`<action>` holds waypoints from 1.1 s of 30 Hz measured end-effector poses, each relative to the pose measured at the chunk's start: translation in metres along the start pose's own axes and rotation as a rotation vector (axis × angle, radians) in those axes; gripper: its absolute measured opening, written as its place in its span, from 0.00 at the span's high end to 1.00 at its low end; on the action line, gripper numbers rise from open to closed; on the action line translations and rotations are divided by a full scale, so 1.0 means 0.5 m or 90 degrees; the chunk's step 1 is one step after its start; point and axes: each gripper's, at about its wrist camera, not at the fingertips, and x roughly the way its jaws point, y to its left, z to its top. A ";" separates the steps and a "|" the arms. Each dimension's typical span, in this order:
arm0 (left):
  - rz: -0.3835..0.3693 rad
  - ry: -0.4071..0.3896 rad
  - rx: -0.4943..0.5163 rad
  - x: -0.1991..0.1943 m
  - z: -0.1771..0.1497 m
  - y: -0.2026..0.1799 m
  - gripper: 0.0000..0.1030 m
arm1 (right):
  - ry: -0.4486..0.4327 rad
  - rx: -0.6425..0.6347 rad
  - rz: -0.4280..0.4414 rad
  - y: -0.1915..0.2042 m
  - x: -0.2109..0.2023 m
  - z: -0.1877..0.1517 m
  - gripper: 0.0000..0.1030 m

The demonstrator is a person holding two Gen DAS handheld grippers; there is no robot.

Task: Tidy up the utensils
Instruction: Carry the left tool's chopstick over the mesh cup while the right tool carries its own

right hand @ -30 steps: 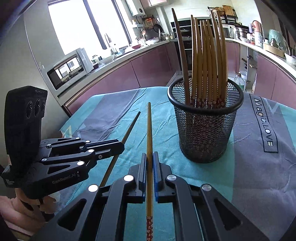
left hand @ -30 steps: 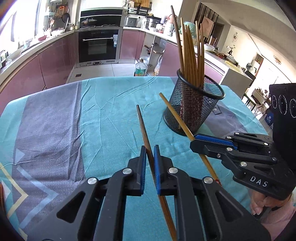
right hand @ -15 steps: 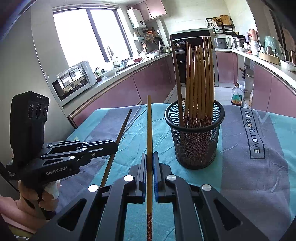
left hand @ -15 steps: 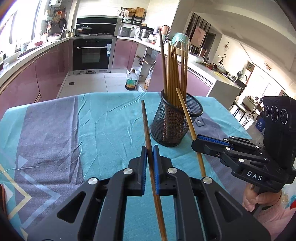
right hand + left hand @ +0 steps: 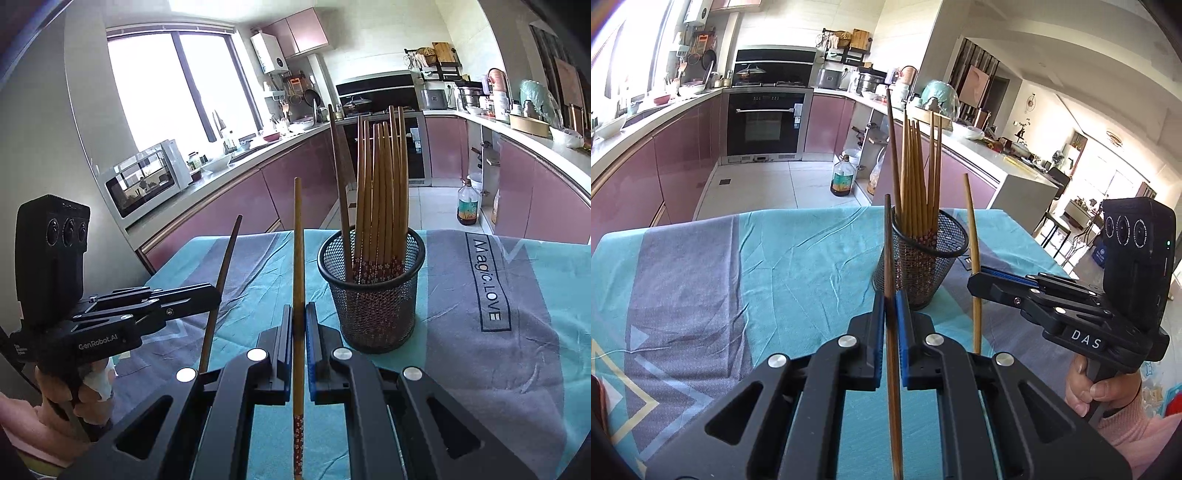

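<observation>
— Chopsticks, one to each hand. From the left wrist view, the left tongs at lower centre are pinching a dark chopstick that stands nearly upright in the frame; a second ago it lay slanted low over the cloth. See the change?

— Yes. Both sticks have been lifted and tipped up. At right of that frame the right tongs are pressed on a pale chopstick, its tip now level with the rim of the mesh holder, just right of it. I'd judge both are being brought over the holder to drop in.

— And from the right wrist view?

— Same story. The right tongs grip the pale chopstick at centre, flower-patterned end toward the camera. The left tongs at lower left hold the dark chopstick, leaning. The mesh holder sits right of centre, farther off than before, already filled with a bundle of chopsticks.

— The surface?

— The tabletop wears a wrinkled teal and grey cloth printed "Magic LOVE". Behind it is a kitchen: mauve cabinets, a built-in oven at upper left of the left view, a microwave by the bright window, an oil bottle on the floor.
</observation>
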 end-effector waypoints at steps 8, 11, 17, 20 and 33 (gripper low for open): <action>-0.004 -0.018 0.003 -0.010 0.020 -0.011 0.93 | -0.028 -0.008 -0.005 0.001 -0.017 0.025 0.95; -0.006 -0.024 0.004 -0.013 0.026 -0.014 0.93 | -0.036 -0.013 -0.007 0.002 -0.021 0.034 0.95; -0.009 -0.035 0.007 -0.021 0.034 -0.017 0.93 | -0.049 -0.018 -0.010 0.004 -0.031 0.050 0.95; -0.012 -0.042 0.010 -0.026 0.039 -0.020 0.93 | -0.056 -0.022 -0.013 0.004 -0.035 0.059 0.95; -0.036 -0.074 0.019 -0.040 0.091 -0.028 0.93 | -0.092 -0.034 -0.024 -0.008 -0.066 0.099 0.95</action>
